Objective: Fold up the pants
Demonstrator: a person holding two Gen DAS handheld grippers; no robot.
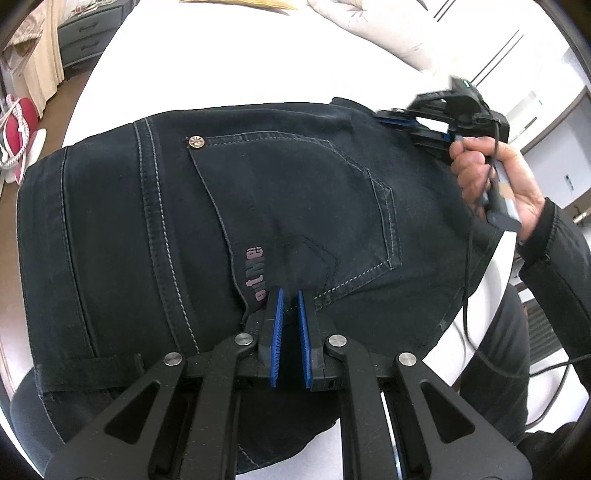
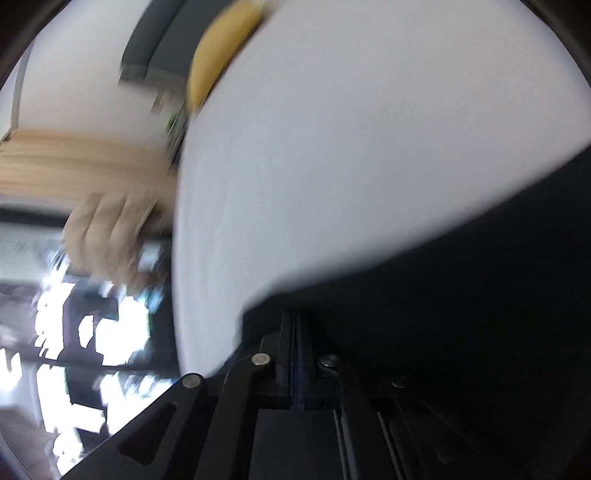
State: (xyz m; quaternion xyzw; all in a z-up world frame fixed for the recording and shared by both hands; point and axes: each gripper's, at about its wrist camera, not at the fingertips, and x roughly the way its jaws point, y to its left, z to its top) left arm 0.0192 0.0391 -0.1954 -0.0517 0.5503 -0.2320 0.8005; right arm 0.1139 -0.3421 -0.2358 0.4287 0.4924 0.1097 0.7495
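Note:
Dark denim pants (image 1: 229,221) lie folded on the white bed (image 1: 229,74), back pocket and rivet facing up. My left gripper (image 1: 290,295) hovers just above the pocket's near corner, its blue pads a narrow gap apart with nothing between them. My right gripper (image 1: 410,123) shows in the left wrist view at the pants' far right edge, held by a hand; its blue pads look pressed together at the denim edge. In the blurred right wrist view the right gripper (image 2: 297,317) is shut, with dark pants (image 2: 461,295) beside it; whether cloth is pinched I cannot tell.
A quilted white duvet (image 1: 388,33) and a yellow pillow (image 1: 273,4) lie at the far end of the bed. A grey drawer unit (image 1: 88,33) and a red-and-white object (image 1: 16,133) stand at the left. A cable (image 1: 467,295) hangs from the right hand.

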